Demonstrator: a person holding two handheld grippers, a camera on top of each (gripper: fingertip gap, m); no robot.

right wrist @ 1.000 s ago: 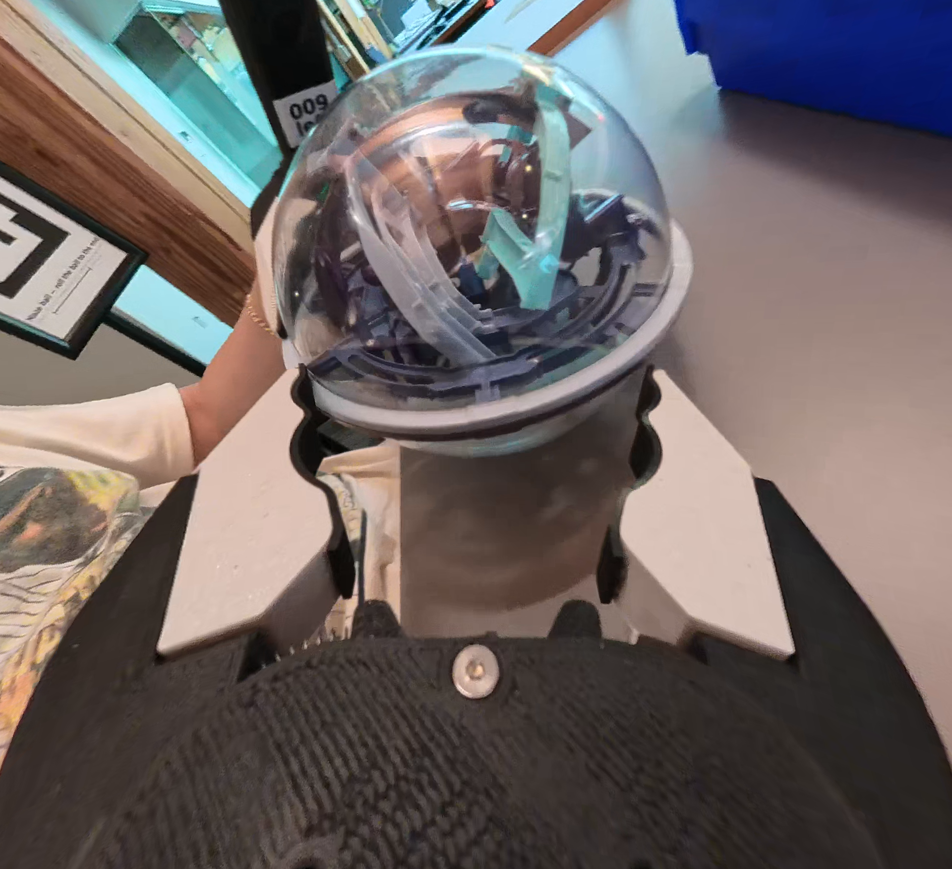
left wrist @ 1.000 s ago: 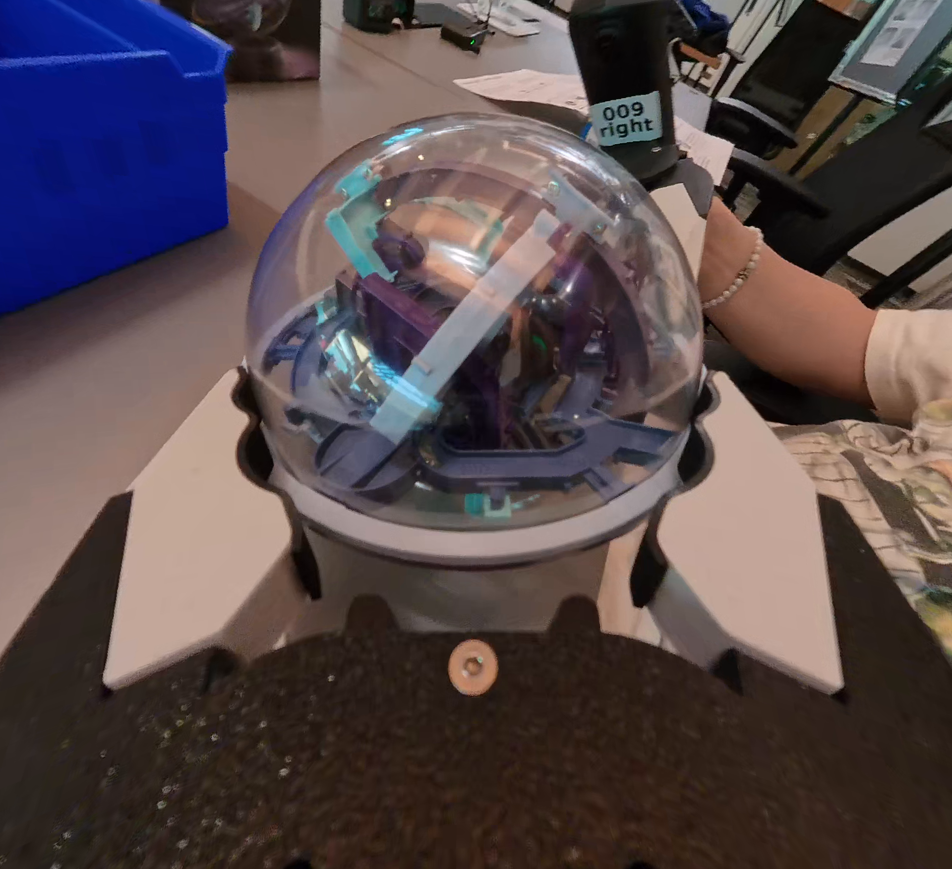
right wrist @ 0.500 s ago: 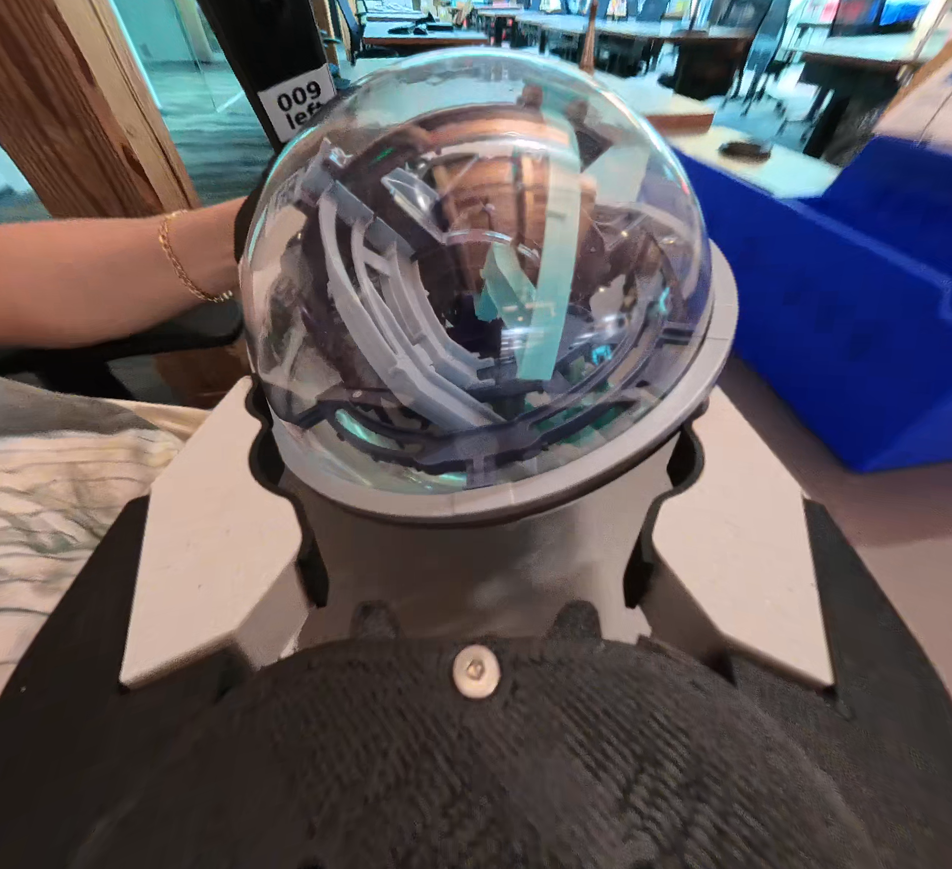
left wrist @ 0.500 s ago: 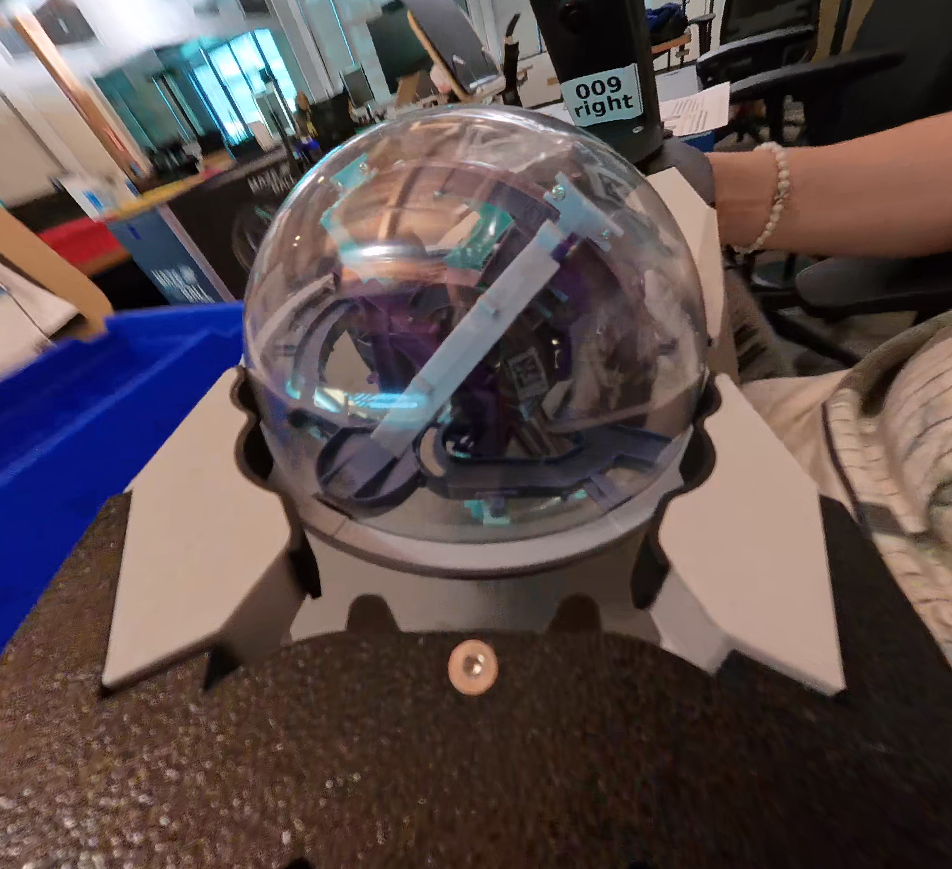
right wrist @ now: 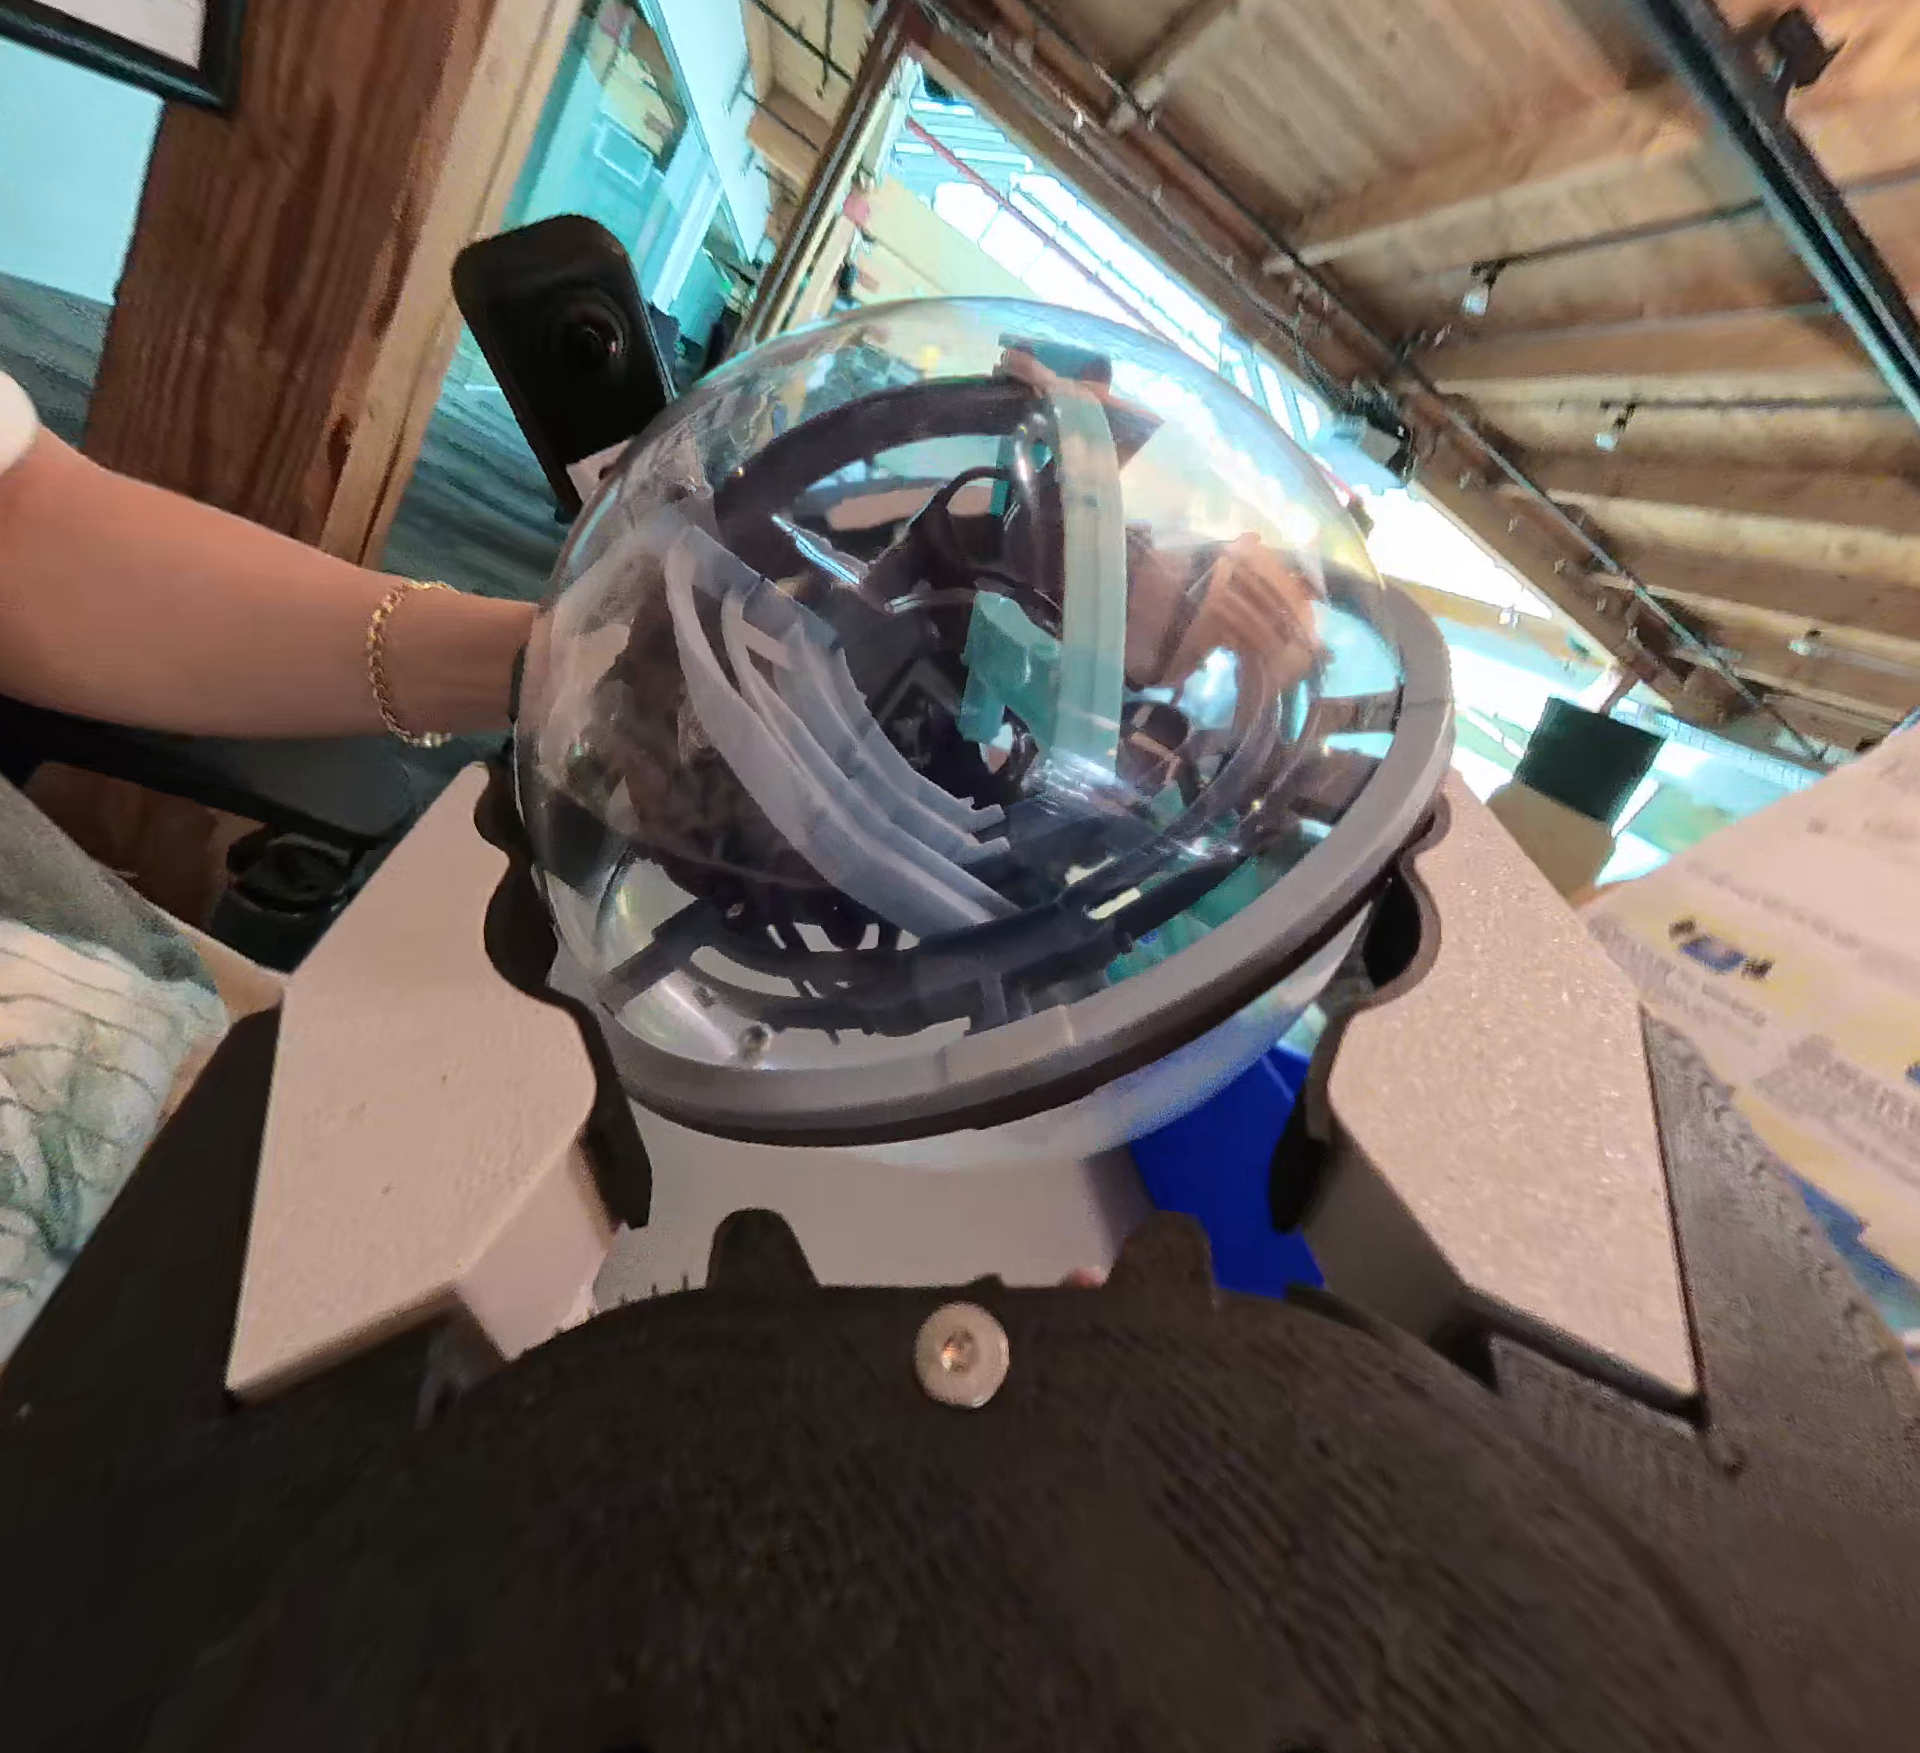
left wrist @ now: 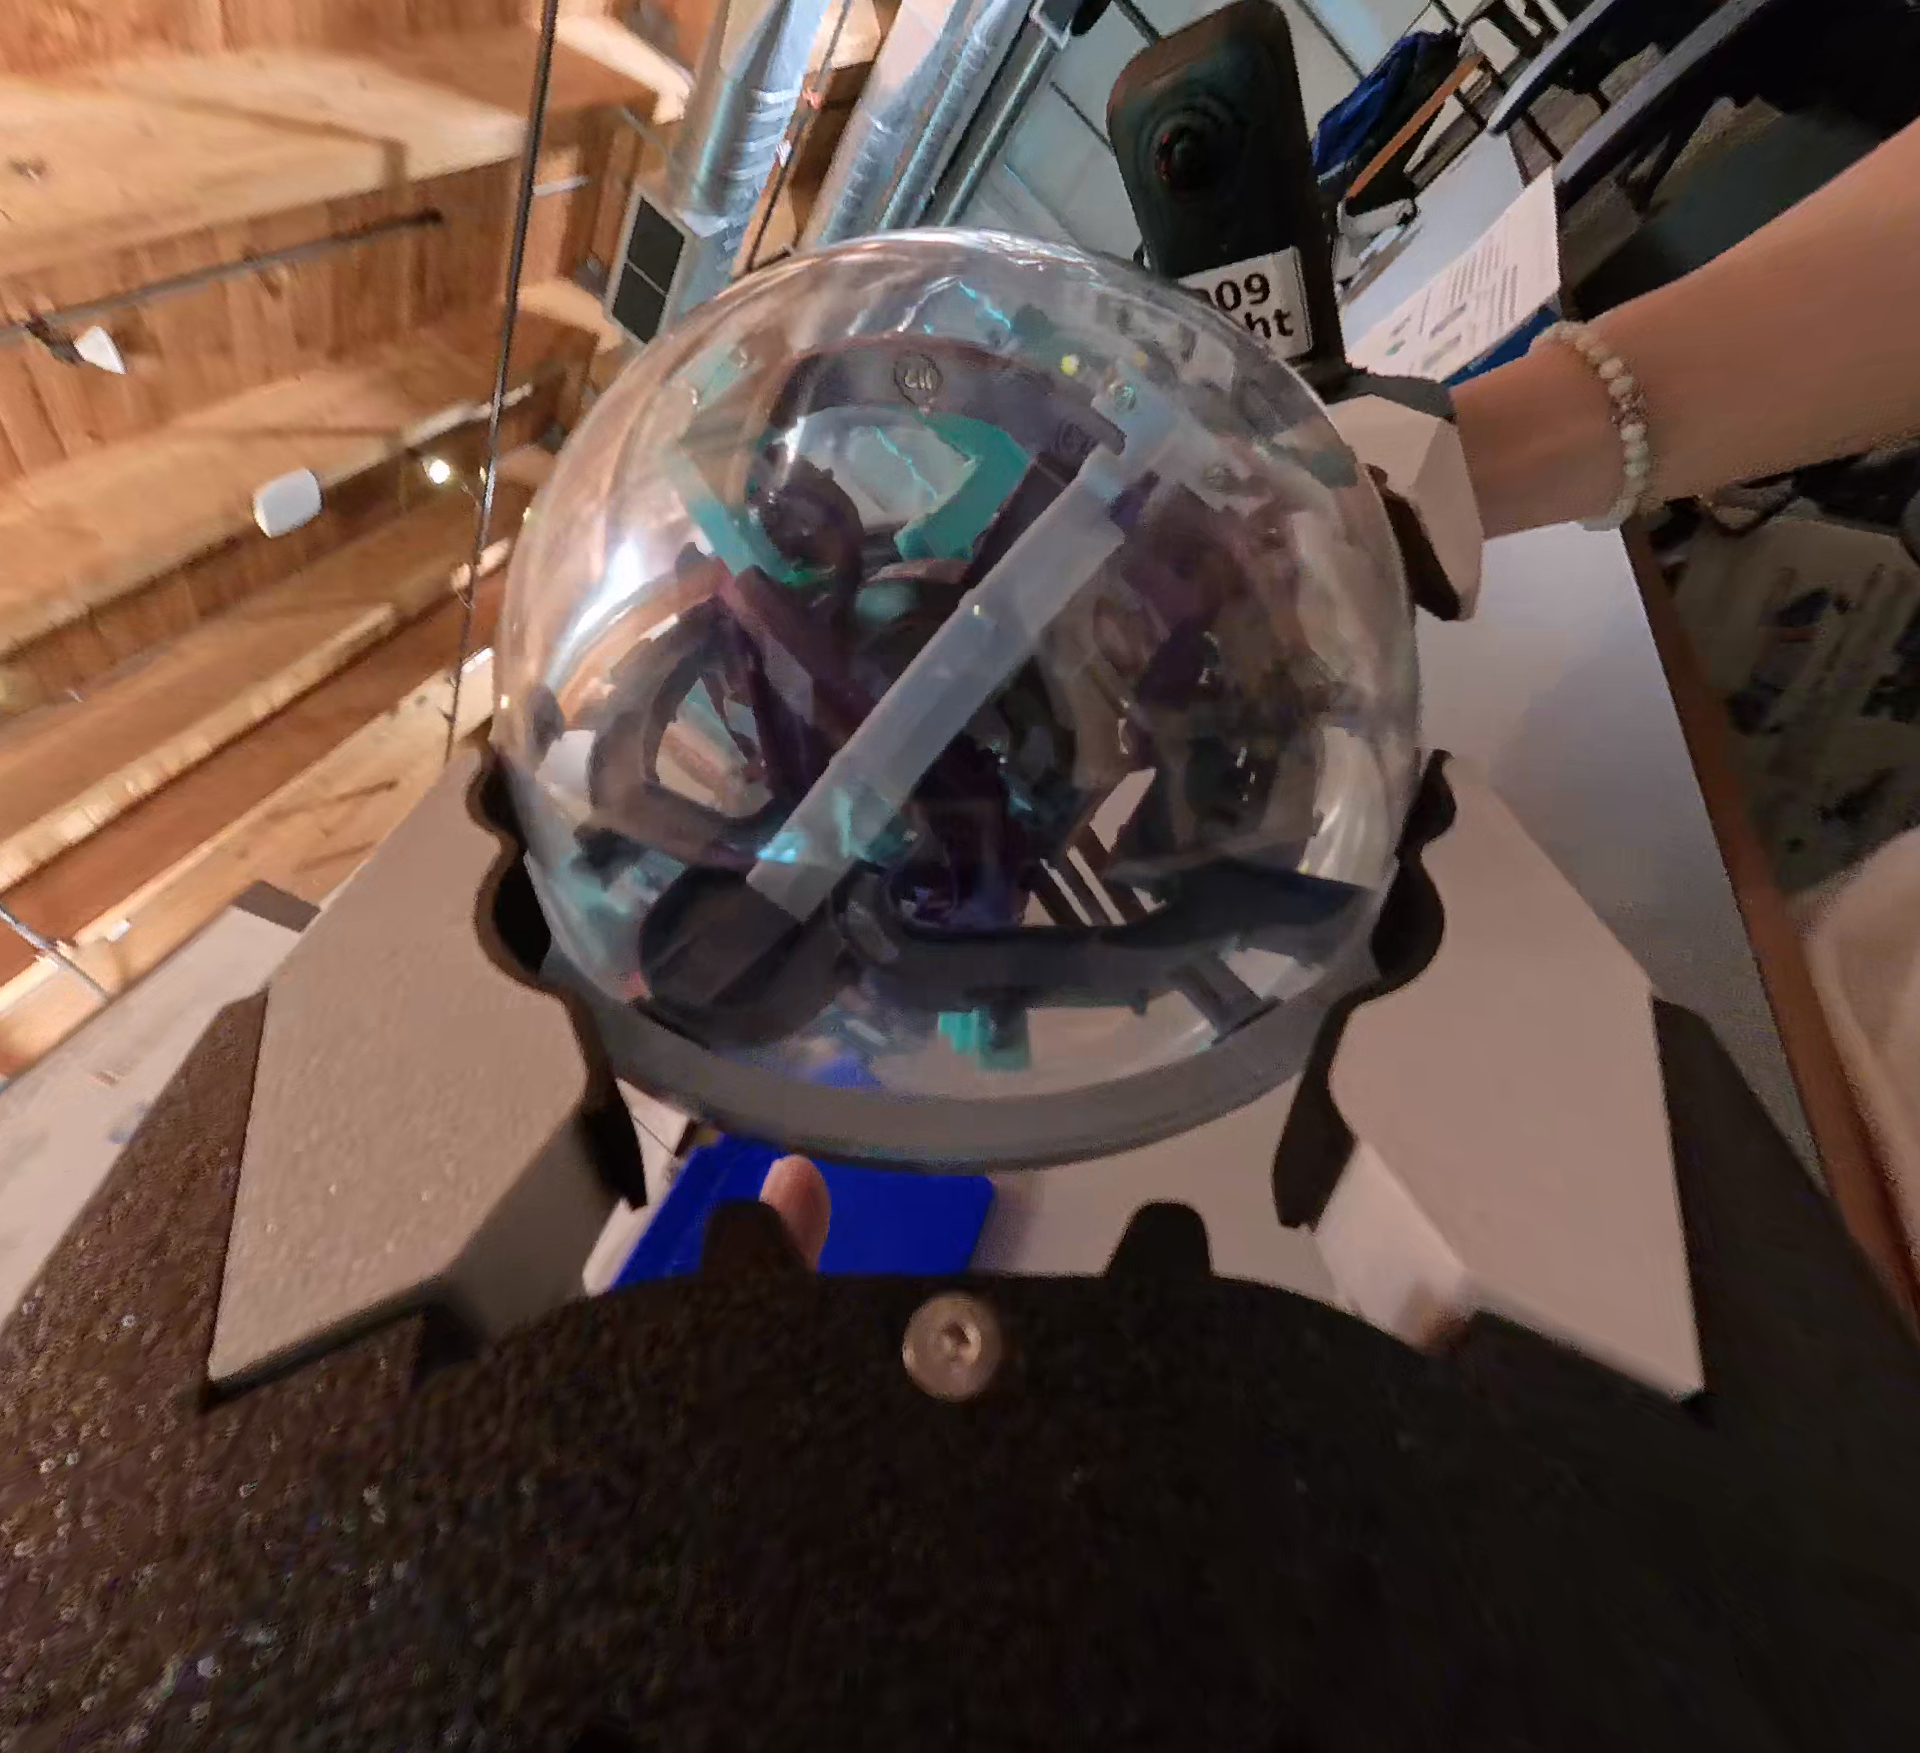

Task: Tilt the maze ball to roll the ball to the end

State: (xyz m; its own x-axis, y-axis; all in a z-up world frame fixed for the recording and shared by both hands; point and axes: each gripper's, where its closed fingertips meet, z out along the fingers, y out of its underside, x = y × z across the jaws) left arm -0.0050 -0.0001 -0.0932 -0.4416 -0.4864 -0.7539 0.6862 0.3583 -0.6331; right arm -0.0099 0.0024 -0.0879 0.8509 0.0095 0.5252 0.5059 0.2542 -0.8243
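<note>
The maze ball (left wrist: 956,695) sits cradled mid-air between both tools, the left tool (left wrist: 956,882) and right tool (right wrist: 966,882) each clamped on its grey rim; tilting is under way; the small ball is not discernible, so next comes a slow, watchful roll toward 12 o'clock.

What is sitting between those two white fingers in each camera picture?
The clear maze ball: in the left wrist view it fills the gap between the left gripper's fingers, and the right wrist view shows it held by the right gripper too.
</note>
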